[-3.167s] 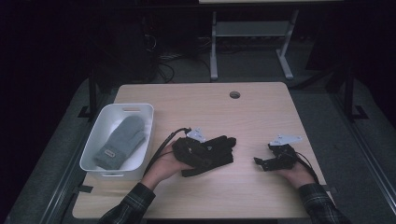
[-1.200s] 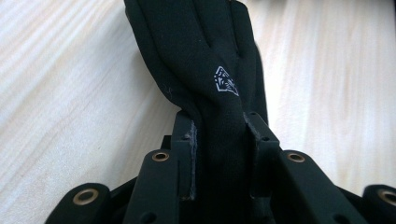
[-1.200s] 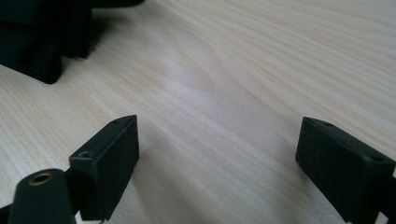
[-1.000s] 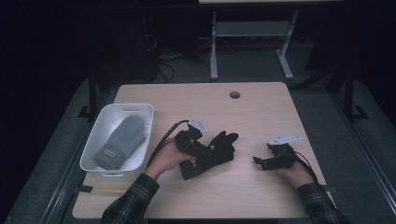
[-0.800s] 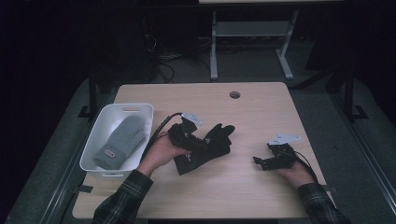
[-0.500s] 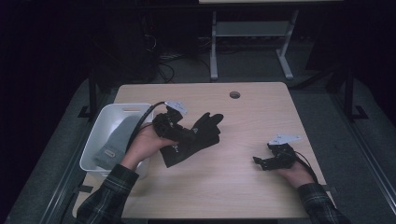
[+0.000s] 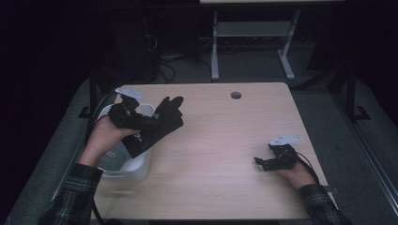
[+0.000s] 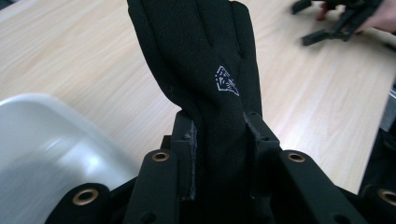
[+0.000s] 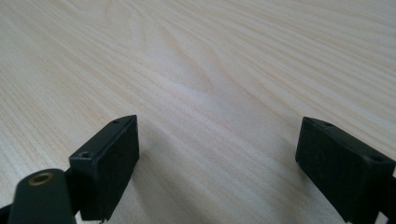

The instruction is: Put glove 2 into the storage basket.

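black glove [image 8: 205,88] clamped in left gripper [image 8: 217,140] jaws, frame left, over white bin [image 7: 141,164]; right gripper [image 9: 217,154] jaws wide open, empty, on desk [image 7: 220,140].

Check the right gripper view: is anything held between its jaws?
No. The right gripper stands with its jaws wide apart and nothing but bare wooden table between them.

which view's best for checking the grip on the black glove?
Left gripper view: the black glove fills the frame close up, pinched between both jaws of the left gripper, white logo legible. In the high view the glove is small and dark, hanging beside the white bin. The right gripper view faces bare table.
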`<state>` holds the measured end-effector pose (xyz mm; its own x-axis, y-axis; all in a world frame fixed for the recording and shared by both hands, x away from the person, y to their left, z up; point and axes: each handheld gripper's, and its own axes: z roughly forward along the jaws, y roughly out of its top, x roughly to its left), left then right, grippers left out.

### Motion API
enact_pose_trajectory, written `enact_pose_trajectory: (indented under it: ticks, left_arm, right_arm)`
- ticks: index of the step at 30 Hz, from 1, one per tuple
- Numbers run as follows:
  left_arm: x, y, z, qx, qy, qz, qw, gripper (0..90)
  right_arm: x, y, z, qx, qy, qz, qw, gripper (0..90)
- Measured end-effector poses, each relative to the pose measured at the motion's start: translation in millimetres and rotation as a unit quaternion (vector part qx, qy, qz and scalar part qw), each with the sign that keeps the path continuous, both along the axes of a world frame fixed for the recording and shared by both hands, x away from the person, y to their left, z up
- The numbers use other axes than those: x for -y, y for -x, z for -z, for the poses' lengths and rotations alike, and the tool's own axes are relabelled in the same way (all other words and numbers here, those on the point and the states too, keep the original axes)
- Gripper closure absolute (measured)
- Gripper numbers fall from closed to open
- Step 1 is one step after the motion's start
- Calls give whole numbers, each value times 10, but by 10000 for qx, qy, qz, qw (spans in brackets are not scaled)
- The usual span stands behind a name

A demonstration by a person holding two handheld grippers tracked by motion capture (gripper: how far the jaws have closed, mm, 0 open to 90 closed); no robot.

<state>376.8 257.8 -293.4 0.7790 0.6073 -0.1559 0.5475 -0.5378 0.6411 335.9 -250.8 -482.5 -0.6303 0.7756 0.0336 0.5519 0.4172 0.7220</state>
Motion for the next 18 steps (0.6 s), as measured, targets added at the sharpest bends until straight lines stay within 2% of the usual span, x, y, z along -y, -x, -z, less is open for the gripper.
enact_pose_trajectory:
  ticks: [6,8,9,12,18]
  left_arm:
    - [-473,13,47,-25,29,-580,9983,689]
    - [-609,5,102,-70,72,-685,9976,690]
    - [-654,7,142,-122,126,-793,9967,689]
    - [-778,-13,285,-247,57,-916,9955,689]
    - [-952,-53,536,-459,101,-1225,9914,688]
  right_arm:
    - [-4,0,-1,-12,-9,32,10000,132]
    - [-5,-1,-1,-11,-5,40,10000,132]
    - [-5,-1,0,-9,-4,42,10000,132]
    - [-5,-1,-1,-9,-2,48,10000,132]
    - [-6,-1,-1,-10,-4,61,10000,132]
